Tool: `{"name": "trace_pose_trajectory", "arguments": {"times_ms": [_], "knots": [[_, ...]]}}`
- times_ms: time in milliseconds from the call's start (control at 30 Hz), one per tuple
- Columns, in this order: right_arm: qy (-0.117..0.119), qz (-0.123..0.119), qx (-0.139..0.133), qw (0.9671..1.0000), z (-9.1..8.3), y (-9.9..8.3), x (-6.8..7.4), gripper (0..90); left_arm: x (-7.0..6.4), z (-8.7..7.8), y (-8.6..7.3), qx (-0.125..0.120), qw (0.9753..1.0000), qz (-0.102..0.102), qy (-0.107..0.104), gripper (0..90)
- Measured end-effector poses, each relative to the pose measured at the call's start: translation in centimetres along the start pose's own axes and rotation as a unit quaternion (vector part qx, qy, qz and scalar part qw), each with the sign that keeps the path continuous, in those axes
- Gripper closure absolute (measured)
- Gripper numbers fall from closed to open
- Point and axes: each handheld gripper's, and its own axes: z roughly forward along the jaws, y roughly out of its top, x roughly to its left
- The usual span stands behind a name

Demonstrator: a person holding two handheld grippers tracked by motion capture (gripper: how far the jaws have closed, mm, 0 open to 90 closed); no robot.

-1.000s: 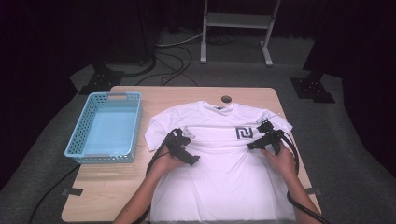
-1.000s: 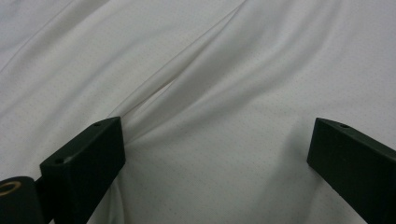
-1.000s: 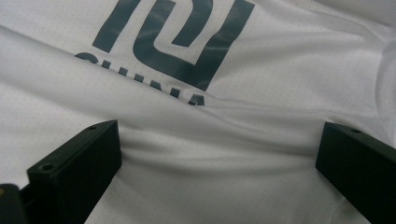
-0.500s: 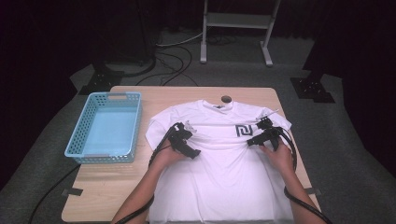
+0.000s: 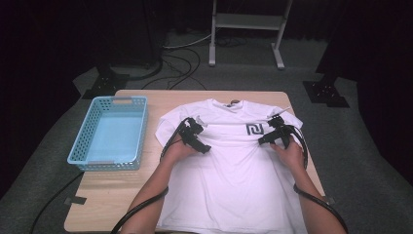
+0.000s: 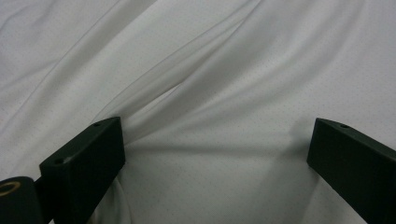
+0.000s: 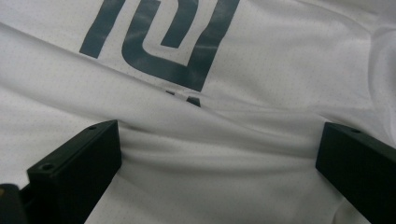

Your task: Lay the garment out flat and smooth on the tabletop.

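Table (image 5: 97, 195): wooden, carries everything. White T-shirt (image 5: 234, 180) spread flat, front up, collar toward far edge, hem at near edge, covering centre and right part. Blue basket (image 5: 78, 141) along left edge, apart from shirt. Left gripper (image 5: 195, 134) on shirt's chest, fingers (image 6: 84, 163) spread wide, pressing fabric, nothing pinched. Right gripper (image 5: 273, 130) beside dark logo (image 5: 253, 129), fingers (image 7: 74, 172) likewise released, fabric wrinkled between.

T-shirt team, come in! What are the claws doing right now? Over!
Left claw open, on T-shirt. Right claw open, beside grey logo. Cloth wrinkled between jaws, not pinched. Blue basket off to the side.
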Motion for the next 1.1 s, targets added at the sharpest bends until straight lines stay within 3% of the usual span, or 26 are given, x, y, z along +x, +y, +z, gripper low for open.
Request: {"name": "trace_pose_trajectory", "arguments": {"times_ms": [1100], "knots": [[-0.012,0.028,0.007,0.9995,2.5,5.8,-3.2,0.0,5.3,3.0,4.1,0.002,0.9997,-0.018,0.014,3.0]]}}
